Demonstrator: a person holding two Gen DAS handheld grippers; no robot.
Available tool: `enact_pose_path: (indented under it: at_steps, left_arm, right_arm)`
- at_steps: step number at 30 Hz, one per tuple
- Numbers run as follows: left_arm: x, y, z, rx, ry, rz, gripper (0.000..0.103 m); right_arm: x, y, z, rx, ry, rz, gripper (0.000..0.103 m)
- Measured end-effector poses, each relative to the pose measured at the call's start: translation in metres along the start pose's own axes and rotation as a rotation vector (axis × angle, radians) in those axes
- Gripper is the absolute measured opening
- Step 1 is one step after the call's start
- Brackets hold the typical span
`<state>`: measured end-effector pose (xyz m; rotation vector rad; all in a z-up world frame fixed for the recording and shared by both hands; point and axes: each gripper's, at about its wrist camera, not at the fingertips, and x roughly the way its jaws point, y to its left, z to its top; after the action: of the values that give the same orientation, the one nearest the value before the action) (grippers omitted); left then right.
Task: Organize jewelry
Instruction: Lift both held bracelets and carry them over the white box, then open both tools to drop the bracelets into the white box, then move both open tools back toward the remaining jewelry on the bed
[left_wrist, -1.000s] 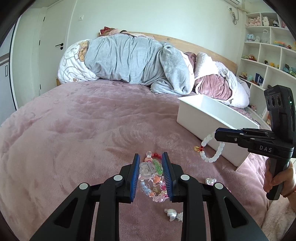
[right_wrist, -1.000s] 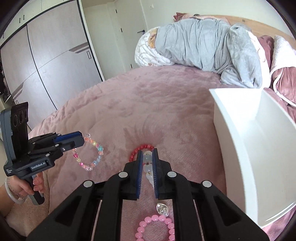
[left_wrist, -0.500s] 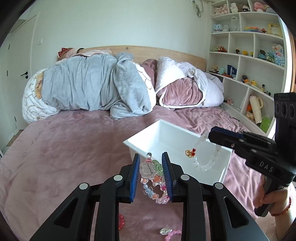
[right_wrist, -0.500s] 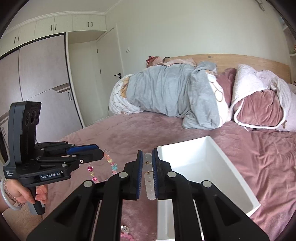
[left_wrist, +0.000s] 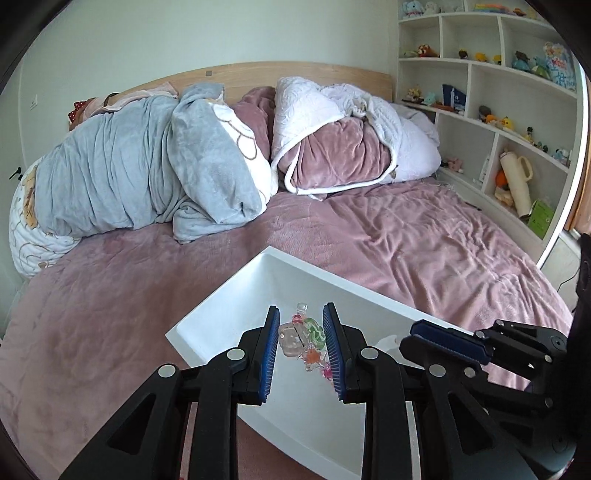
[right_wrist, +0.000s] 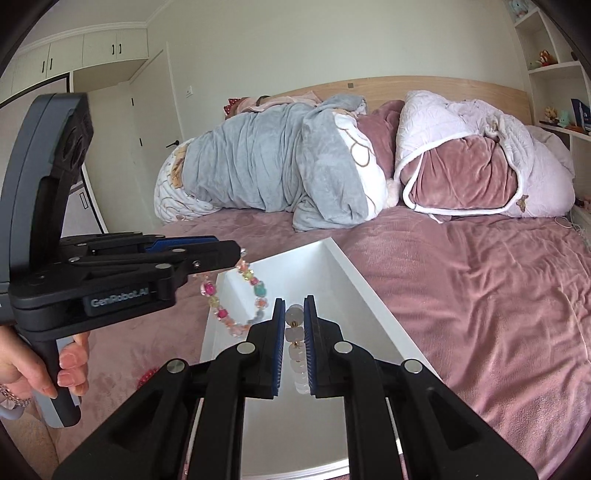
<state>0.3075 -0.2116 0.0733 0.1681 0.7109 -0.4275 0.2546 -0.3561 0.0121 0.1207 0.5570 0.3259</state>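
A white rectangular box (left_wrist: 225, 291) lies on the pink bedspread. My left gripper (left_wrist: 300, 349) is shut on a colourful beaded bracelet (left_wrist: 306, 343) and holds it above the box; from the right wrist view the bracelet (right_wrist: 236, 299) hangs from the left gripper (right_wrist: 236, 254) over the box's near left corner. My right gripper (right_wrist: 294, 347) is shut on a white beaded bracelet (right_wrist: 297, 347) above the box (right_wrist: 354, 280). The right gripper (left_wrist: 443, 338) shows at the right of the left wrist view.
Rolled grey, white and pink duvets (left_wrist: 155, 166) lie along the wooden headboard. White shelves (left_wrist: 491, 92) with toys stand to the right of the bed. A red bracelet (right_wrist: 147, 376) lies on the bedspread left of the box. Wardrobes and a door are at the left.
Both grippers have lifted their bracelets off the bedspread and carried them over the white box. They now stand close side by side above it.
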Motion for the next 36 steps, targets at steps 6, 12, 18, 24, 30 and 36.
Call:
enact_pose_path:
  at_steps: [6, 12, 18, 24, 30, 36]
  left_arm:
    - [0.036, 0.009, 0.004, -0.054, 0.071, 0.027, 0.031]
    - [0.042, 0.015, -0.005, -0.011, 0.071, 0.075, 0.056]
    - [-0.001, 0.03, -0.007, -0.007, -0.07, 0.114, 0.079]
    - [-0.06, 0.059, -0.026, 0.005, -0.188, 0.207, 0.092]
    - [-0.104, 0.09, -0.057, 0.004, -0.189, 0.286, 0.094]
    - [-0.138, 0.108, -0.097, -0.012, -0.187, 0.325, 0.096]
  right_arm:
    - [0.013, -0.003, -0.006, 0.007, 0.029, 0.009, 0.012]
    - [0.012, 0.0, -0.005, -0.002, 0.013, 0.005, 0.02]
    - [-0.003, 0.002, -0.004, -0.006, -0.062, -0.011, 0.063]
    - [-0.025, 0.016, -0.002, -0.034, -0.144, 0.01, 0.075]
    - [-0.034, 0.042, -0.004, -0.106, -0.161, 0.024, 0.086]
    - [-0.043, 0.068, -0.012, -0.172, -0.165, 0.05, 0.087]
